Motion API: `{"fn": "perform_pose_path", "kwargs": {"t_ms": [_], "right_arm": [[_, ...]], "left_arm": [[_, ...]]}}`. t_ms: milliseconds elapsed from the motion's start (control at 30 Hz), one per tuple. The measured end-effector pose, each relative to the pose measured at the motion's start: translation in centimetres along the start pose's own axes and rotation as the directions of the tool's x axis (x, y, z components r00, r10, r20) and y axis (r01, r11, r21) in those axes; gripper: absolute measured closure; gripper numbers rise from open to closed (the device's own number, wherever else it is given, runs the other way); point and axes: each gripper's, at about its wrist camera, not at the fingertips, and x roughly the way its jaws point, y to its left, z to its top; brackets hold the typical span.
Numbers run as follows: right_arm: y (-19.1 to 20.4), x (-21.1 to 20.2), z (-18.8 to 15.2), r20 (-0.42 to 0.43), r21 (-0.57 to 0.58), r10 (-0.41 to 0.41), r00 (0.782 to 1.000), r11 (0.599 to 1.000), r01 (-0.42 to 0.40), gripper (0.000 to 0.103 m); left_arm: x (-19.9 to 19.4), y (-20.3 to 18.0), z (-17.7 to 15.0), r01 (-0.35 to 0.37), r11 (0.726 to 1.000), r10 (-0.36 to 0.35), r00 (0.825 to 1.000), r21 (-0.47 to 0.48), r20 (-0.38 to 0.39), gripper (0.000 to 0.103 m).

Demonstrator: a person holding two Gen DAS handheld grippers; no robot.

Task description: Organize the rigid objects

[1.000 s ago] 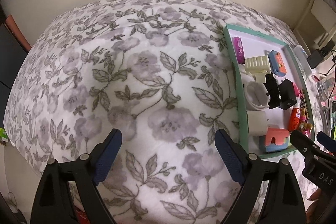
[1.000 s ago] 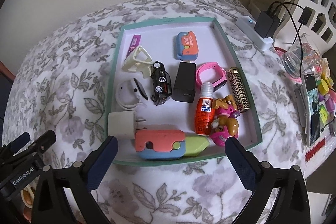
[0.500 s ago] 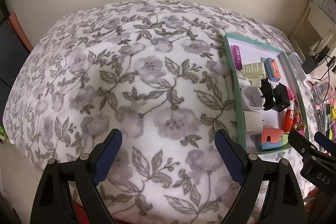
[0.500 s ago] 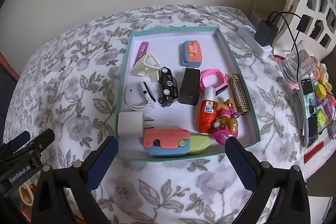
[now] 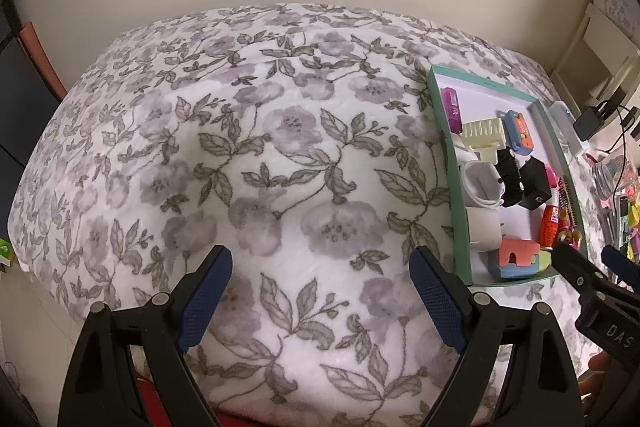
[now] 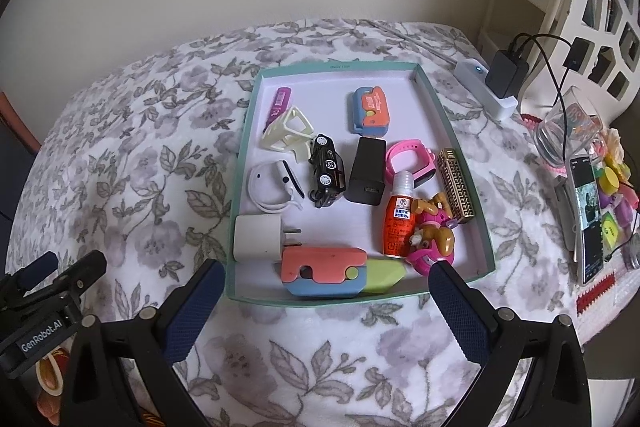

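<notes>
In the left wrist view, the left gripper [image 5: 320,291] fills the bottom of the frame, its 2 blue-padded fingers [image 5: 206,297] spread wide with nothing between them, over bare floral blanket [image 5: 260,155]. At the right edge of that frame lies the green-rimmed tray [image 5: 448,163], seen at a slant.

In the right wrist view, the right gripper [image 6: 324,311] sits at the bottom centre, fingers likewise wide apart and empty, just short of the tray's near rim [image 6: 320,301]. Inside the tray, from left: a white plug adapter [image 6: 256,239] at lower left, a white coiled cable [image 6: 268,185] above it, a purple stick [image 6: 280,101] and cream plastic frame [image 6: 288,131] at upper left. Then the black toy car [image 6: 328,171], the coral-and-blue block [image 6: 324,271] with a green piece [image 6: 384,275] along the near wall, a black charger [image 6: 368,173], an orange-and-blue case [image 6: 372,107], an orange bottle [image 6: 398,219], a pink watch [image 6: 412,159], a pink-and-gold toy [image 6: 432,239] and a gold patterned bar [image 6: 458,189]. A phone [image 6: 588,219] lies at the right edge, outside the tray.
</notes>
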Motion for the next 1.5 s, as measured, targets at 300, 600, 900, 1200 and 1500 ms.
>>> {"fn": "perform_pose_path", "kwargs": {"t_ms": [300,600,900,1200,1500], "right_arm": [[0.11,-0.25,0.14,0.016,-0.009,-0.001,1.0,1.0,0.001,0.0],[0.14,-0.24,0.3,0.018,-0.021,-0.007,1.0,1.0,0.007,0.0],[0.32,-0.21,0.31,0.021,-0.032,-0.012,1.0,0.999,0.013,0.0],[0.37,-0.15,0.41,0.024,-0.043,-0.011,1.0,0.999,0.012,0.0],[0.58,-0.08,0.42,0.023,-0.046,-0.014,1.0,0.999,0.015,0.0]], "left_arm": [[-0.33,-0.4,0.05,-0.013,1.0,0.013,1.0,0.021,0.017,0.012],[0.14,0.06,0.13,-0.018,1.0,0.018,1.0,0.005,-0.001,0.012],[0.34,0.14,0.18,-0.021,1.0,0.021,1.0,0.004,-0.008,0.012],[0.34,0.2,0.26,-0.021,1.0,0.021,1.0,0.003,-0.005,0.012],[0.28,0.2,0.33,-0.024,1.0,0.024,1.0,-0.003,0.001,0.012]]}}
